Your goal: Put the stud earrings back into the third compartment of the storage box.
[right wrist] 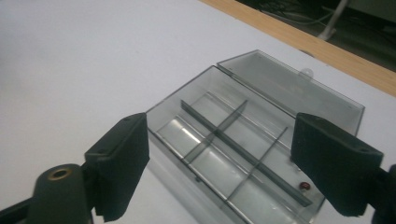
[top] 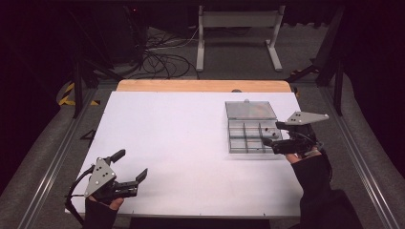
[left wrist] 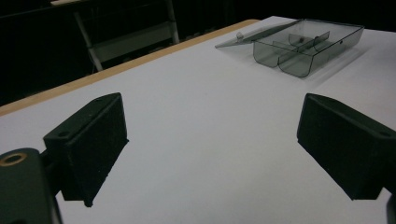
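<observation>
A clear grey compartment box (top: 246, 136) lies on the white table (top: 176, 138) at the right, its lid (top: 250, 109) folded open toward the far side. In the right gripper view the box (right wrist: 219, 135) has several divided cells, and a small red bead (right wrist: 304, 186) lies in one near cell. My right gripper (top: 273, 134) hovers at the box's right edge, open, with nothing between its fingers. Near the front left corner my left gripper (top: 133, 164) stands open and empty over bare table. From there the box (left wrist: 303, 46) is seen far off.
A wooden strip (top: 200, 86) runs along the table's far edge. Beyond it on the floor stand a white metal frame (top: 239, 33) and a tangle of cables (top: 162, 62). Rails flank the table on both sides.
</observation>
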Tool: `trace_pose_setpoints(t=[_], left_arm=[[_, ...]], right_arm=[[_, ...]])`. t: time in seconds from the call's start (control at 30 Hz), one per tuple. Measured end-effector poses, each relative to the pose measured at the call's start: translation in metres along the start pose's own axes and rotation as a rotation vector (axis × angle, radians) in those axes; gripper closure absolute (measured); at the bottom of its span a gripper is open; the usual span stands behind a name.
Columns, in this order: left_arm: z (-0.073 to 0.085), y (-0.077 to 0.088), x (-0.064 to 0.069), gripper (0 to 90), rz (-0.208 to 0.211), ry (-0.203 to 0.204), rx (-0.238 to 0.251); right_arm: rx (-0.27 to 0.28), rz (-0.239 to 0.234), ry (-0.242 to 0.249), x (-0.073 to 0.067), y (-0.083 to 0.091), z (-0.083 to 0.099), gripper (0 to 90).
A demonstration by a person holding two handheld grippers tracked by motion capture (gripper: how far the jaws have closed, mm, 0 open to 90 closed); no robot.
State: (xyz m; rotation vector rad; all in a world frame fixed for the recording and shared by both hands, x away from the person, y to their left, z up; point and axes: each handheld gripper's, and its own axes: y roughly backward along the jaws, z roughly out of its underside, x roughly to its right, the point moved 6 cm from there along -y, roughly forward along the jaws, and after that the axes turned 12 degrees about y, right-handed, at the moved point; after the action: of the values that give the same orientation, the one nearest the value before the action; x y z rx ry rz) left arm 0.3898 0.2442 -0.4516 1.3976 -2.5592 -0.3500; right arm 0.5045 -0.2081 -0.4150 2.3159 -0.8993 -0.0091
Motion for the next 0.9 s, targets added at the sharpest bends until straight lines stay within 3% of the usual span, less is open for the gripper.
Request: trace_pose_setpoints(t=[0.4,0.7,0.9], left_arm=[[0.0,0.005,0.002,9.0,0.004,0.0,0.002],[0.001,0.006,0.003,8.9,0.007,-0.002,0.004],[0.003,0.007,0.004,8.6,0.006,-0.009,-0.003]], right_arm=[[0.086,-0.061,0.057,-0.035,0.012,0.014,3.3],[0.088,-0.128,0.067,-0.053,0.006,0.043,0.0],[0.075,-0.149,0.056,-0.063,-0.004,0.067,0.0]])
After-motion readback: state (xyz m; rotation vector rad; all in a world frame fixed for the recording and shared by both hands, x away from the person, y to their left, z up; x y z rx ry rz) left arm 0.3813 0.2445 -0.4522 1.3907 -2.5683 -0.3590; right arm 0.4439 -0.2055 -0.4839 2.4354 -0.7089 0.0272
